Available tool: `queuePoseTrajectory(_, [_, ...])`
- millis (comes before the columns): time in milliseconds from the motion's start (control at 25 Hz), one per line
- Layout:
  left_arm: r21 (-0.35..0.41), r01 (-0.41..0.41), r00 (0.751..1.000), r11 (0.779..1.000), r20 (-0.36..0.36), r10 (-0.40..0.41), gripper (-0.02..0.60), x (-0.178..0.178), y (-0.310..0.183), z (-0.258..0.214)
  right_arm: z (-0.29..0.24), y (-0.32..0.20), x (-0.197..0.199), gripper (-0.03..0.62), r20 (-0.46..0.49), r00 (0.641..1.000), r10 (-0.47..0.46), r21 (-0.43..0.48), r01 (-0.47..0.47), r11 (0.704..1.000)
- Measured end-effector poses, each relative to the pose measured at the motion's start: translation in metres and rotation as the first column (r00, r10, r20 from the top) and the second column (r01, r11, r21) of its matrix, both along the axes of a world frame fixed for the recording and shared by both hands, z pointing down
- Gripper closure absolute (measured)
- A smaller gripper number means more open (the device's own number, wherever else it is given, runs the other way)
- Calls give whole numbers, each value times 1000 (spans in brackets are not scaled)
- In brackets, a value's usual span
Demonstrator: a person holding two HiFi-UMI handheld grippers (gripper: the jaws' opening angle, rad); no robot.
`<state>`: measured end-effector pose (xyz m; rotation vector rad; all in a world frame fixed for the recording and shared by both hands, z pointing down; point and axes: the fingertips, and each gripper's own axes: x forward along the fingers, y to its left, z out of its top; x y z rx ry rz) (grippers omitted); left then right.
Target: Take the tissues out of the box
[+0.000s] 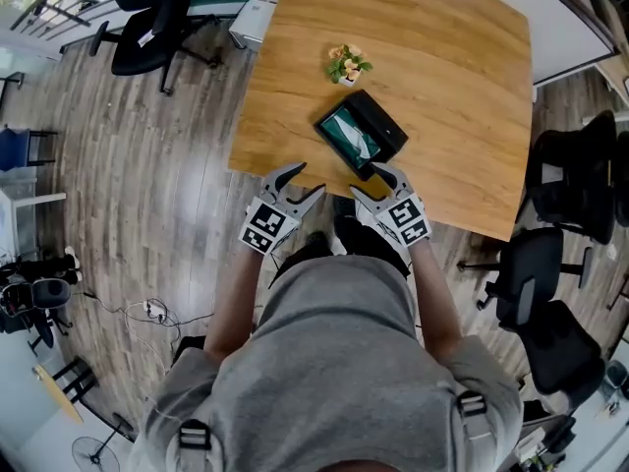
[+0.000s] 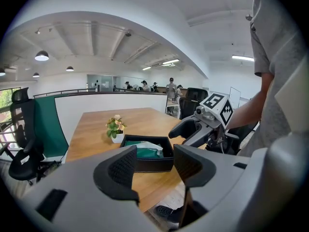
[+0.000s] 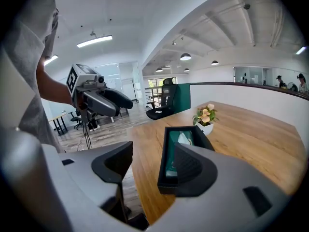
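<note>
**Grippers.** Left gripper (image 1: 307,180): jaws well apart, with nothing between the pads. Right gripper (image 1: 371,179): jaws also wide apart and empty. In its own view the box shows past the jaws, not between them. Both grippers are held low at the person's front, tips pointing toward the table. They hover at the near edge and touch nothing.

**Task item.** The black open-topped box (image 1: 389,126) sits on the wooden table (image 1: 452,57), close to the near edge and turned at an angle. Its near corner is just beyond the right gripper's tips. Inside lies a green pack of tissues (image 1: 346,136) with a white sheet poking up from the top. Nothing has been taken out.

**Reading of the setup.**
- Open jaws on both sides suggest an approach stance, with no grasp begun.
- The right gripper is nearer the box, so it looks the likelier one to reach in.
- The left gripper is offset to the side and could steady the box wall, which may matter because a light box could slide when the pack is pulled.
- The raised white sheet is the easiest thing to pinch, but it might come out alone and leave the pack behind.

**Surroundings.** A small potted flower (image 1: 346,64) stands just beyond the box, clear of the reach path. Office chairs (image 1: 565,180) stand around the table, well apart from the work.
</note>
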<state>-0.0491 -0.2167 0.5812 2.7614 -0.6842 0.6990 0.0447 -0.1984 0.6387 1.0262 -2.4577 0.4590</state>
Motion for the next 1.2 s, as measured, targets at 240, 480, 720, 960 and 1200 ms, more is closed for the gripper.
queuePoseTrajectory(240, [1, 57, 998, 998, 34, -57, 328, -1, -7, 7, 11, -21, -5, 361, 9, 998, -66, -9, 66, 998])
queuePoseTrajectory(480, [10, 138, 990, 990, 34, -138, 334, -10, -16, 12, 25, -38, -12, 377, -18, 993, -113, -29, 112, 993])
queuePoseTrajectory(720, [-9, 164, 986, 986, 31, -164, 339, -15, -18, 17, 32, -53, -14, 407, -49, 991, -121, -46, 119, 992])
queuePoseTrajectory(960, [-7, 160, 987, 987, 28, -160, 339, -18, -26, 15, 46, -66, -15, 422, -83, 991, -105, -86, 98, 991])
queuePoseTrajectory(1200, [-6, 149, 988, 989, 43, -148, 341, -24, -34, 19, 59, -76, -24, 445, -124, 988, -89, -153, 70, 986])
